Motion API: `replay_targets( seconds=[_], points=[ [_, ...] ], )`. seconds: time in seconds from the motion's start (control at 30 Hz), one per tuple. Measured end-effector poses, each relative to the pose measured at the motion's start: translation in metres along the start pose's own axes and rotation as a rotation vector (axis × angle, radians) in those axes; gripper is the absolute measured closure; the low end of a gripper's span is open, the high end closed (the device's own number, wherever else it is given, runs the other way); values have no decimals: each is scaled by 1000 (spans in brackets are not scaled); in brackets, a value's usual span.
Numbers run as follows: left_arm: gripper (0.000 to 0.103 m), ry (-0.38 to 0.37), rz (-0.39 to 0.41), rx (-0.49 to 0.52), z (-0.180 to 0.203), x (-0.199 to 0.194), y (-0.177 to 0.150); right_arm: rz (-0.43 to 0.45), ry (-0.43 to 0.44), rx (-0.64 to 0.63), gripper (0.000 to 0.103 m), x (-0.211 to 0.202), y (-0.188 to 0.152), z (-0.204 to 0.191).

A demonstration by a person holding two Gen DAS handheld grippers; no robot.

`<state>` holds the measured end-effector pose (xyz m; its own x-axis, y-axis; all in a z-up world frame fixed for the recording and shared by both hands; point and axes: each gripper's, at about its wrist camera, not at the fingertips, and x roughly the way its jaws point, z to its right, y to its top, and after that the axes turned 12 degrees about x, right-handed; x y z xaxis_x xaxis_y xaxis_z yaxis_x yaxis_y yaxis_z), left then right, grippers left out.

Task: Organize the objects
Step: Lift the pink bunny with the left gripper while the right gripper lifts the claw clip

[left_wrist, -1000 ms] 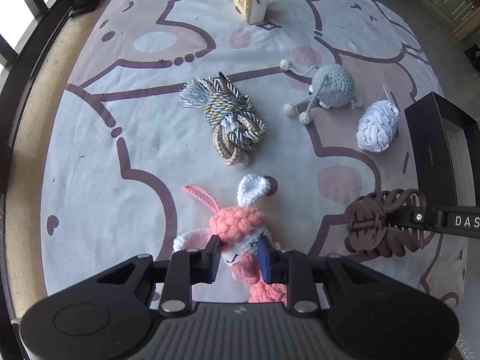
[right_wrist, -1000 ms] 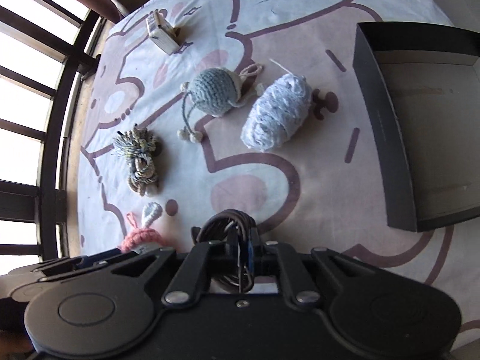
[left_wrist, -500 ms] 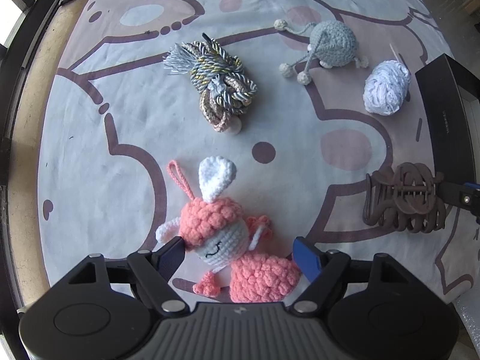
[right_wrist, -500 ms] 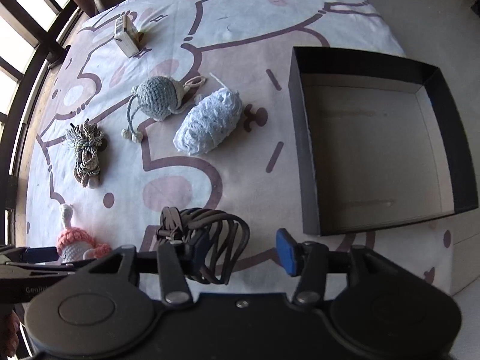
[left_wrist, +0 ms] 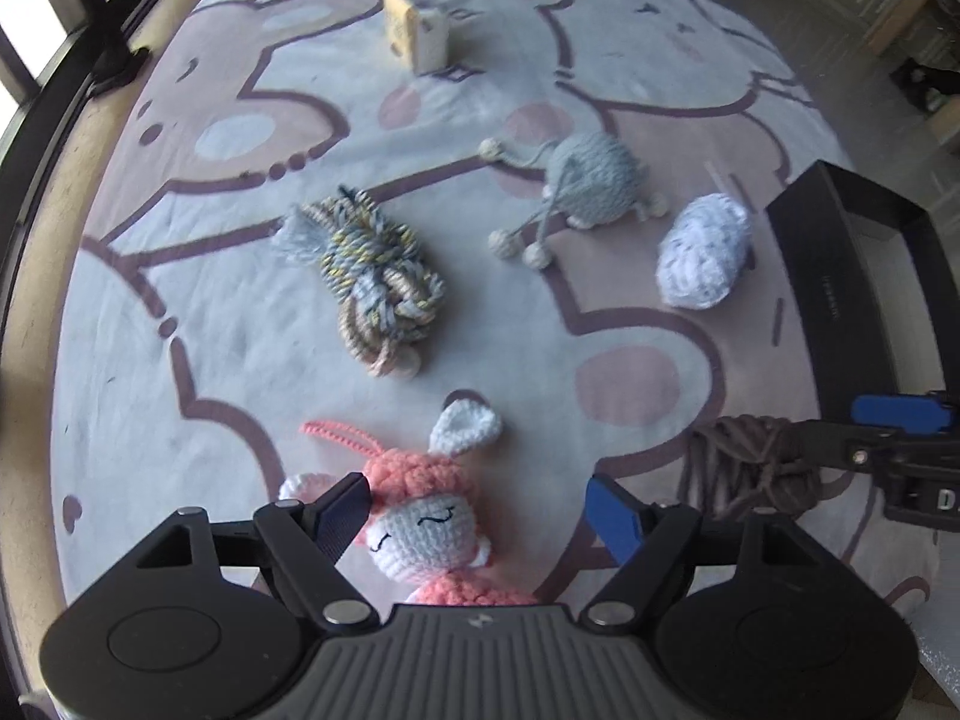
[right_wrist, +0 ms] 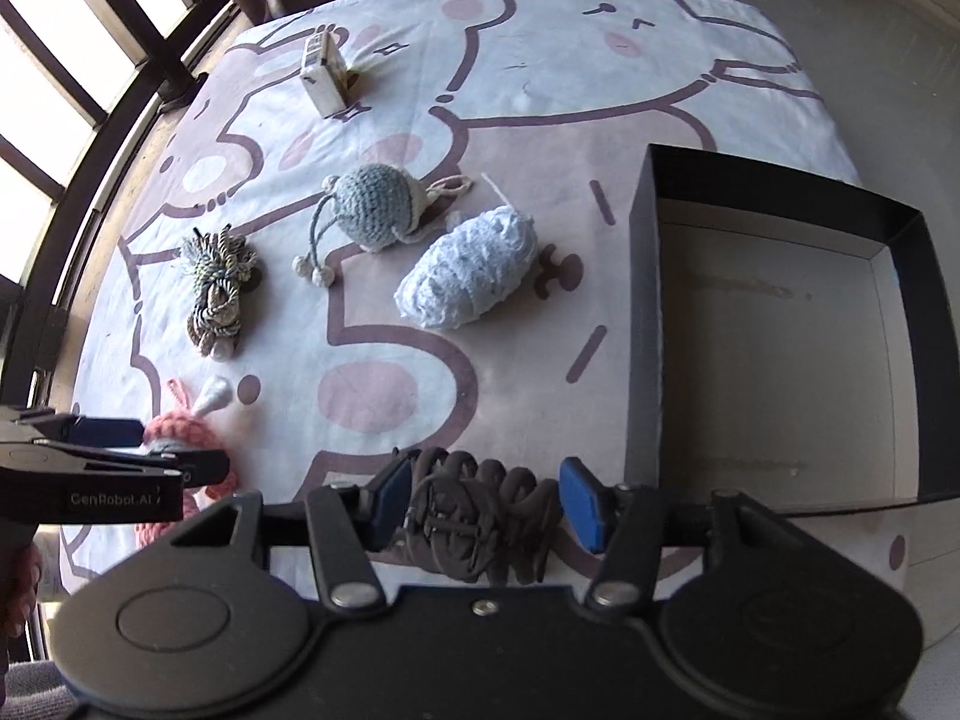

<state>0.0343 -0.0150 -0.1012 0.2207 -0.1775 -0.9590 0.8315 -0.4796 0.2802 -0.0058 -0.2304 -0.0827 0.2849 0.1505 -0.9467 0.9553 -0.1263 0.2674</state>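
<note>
A pink crochet bunny [left_wrist: 432, 516] lies on the printed mat between the fingers of my left gripper [left_wrist: 480, 516]. That gripper is open: one pad is at the bunny's hat and the other stands well off it. A brown cord bundle [right_wrist: 480, 516] rests on the mat between the blue pads of my right gripper [right_wrist: 483, 504], whose jaws are opening. It fills most of the gap. In the left wrist view the brown bundle [left_wrist: 750, 468] sits under a right gripper finger. The black box [right_wrist: 642, 300] stands open just right of it.
On the mat [right_wrist: 540, 90] lie a white yarn skein [right_wrist: 468, 276], a grey-blue crochet ball [right_wrist: 375, 204] with pompom strings and a multicolour rope bundle [right_wrist: 219, 294]. A small beige box [right_wrist: 324, 75] stands at the far side. A dark window railing [right_wrist: 90, 150] borders the left.
Both grippers opened. The left let go of the pink bunny, which now lies between wide jaws. The right let go of the brown bundle and now straddles it.
</note>
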Motion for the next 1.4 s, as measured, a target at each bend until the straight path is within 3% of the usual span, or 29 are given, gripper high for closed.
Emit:
replay_targets(
  seconds=[0.2, 0.37, 0.47, 0.63, 0.8, 0.93, 1.1, 1.17, 1.3, 1.4],
  points=[
    [26, 61, -40, 30, 3, 3, 2, -13, 52, -75, 48, 5, -3, -9],
    [26, 104, -95, -6, -11, 3, -4, 15, 45, -355, 41, 7, -19, -27],
    [26, 85, -130, -65, -21, 4, -8, 34, 52, -469, 36, 5, -28, -32],
    [26, -34, -205, -156, -25, 12, -14, 61, 34, -555, 34, 5, -36, -28],
    [31, 3, -237, -73, -10, 20, -13, 68, -29, -699, 36, 18, -47, -34],
    [35, 13, -246, -77, -11, 24, -14, 34, -35, -788, 40, 29, -52, -41],
    [58, 25, -257, -114, -19, 28, -16, -4, -3, -794, 44, 34, -51, -41],
    [61, 36, -249, -118, -20, 27, -16, -27, 6, -750, 46, 33, -45, -40],
    [63, 39, -199, -99, -17, 20, -14, -89, 61, -482, 55, 30, -21, -28],
    [63, 33, -162, -82, -14, 15, -13, -105, 99, -322, 55, 28, -10, -19]
  ],
)
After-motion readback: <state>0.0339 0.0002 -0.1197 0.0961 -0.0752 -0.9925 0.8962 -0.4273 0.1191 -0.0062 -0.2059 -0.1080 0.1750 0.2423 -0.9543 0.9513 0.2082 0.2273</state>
